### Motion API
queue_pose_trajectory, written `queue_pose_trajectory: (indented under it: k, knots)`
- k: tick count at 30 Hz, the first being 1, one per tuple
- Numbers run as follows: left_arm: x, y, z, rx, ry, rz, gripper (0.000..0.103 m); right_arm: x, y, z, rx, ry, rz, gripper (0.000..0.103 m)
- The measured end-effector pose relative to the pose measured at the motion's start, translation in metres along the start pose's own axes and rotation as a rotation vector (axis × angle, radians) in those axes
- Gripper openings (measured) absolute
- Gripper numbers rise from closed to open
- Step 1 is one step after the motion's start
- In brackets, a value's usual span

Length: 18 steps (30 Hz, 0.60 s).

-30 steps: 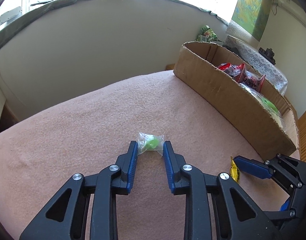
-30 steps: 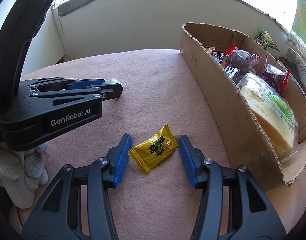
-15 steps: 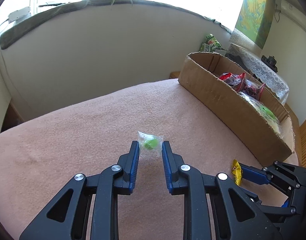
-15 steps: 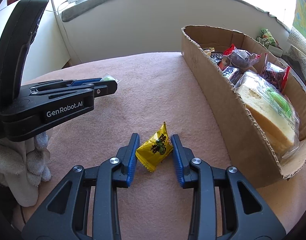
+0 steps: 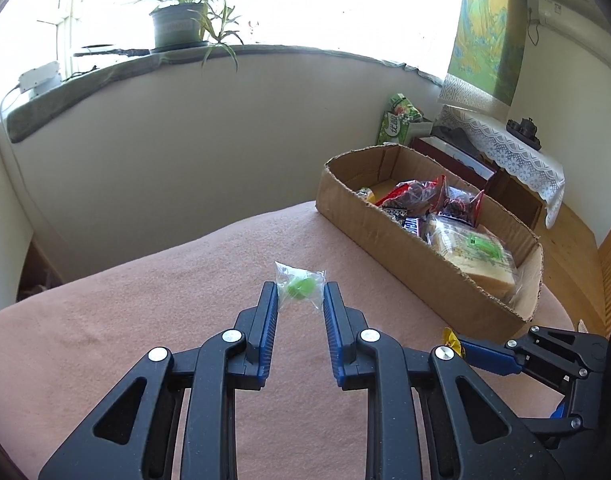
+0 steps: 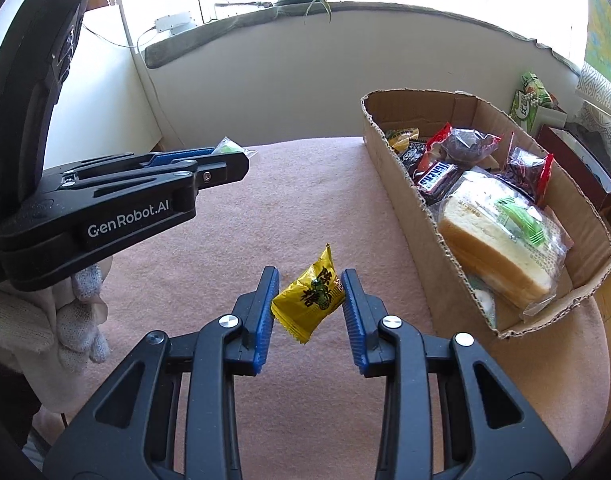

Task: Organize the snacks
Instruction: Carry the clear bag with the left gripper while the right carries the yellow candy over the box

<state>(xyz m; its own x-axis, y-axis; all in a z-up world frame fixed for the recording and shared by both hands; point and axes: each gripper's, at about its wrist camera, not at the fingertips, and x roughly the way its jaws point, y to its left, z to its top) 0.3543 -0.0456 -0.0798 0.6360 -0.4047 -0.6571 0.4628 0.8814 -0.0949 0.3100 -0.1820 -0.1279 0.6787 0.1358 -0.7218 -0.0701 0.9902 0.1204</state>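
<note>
Snacks in both tongs: green candy (image 5: 301, 289) in a clear wrapper pinched between the blue pads of the left tongs (image 5: 299, 300), lifted clear of the pink blanket (image 5: 145, 320); yellow packet (image 6: 310, 300) clamped in the right tongs (image 6: 309, 298), likewise off the blanket, after the pads just closed on it. To the right, a cardboard box (image 6: 409, 216) standing on the blanket, near wall raised between both tongs and its contents: wrapped bread (image 6: 501, 236), a chocolate bar (image 6: 437, 172), red-edged bags (image 6: 465, 144). Behind, a windowsill with a potted plant (image 5: 181, 20); past the box, a green carton (image 5: 397, 120) and a lace-covered cabinet (image 5: 517, 148).

Seen only from the right wrist: a gloved hand (image 6: 65, 320) under the left tongs' black body, at far left. Seen only from the left wrist: a hanging scroll (image 5: 485, 32) and wooden floor (image 5: 569, 240) at right.

Both tongs angled downward, side by side, left one ahead and higher in the right view.
</note>
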Motion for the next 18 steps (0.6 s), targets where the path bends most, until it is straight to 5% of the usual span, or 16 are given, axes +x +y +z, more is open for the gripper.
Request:
queue_pose_trajectory:
  k: [18]
  knots:
    - [0.003, -0.069, 0.03, 0.03, -0.047, -0.062, 0.021, -0.06, -0.067, 0.016, 0.029, -0.111, -0.057, 0.033]
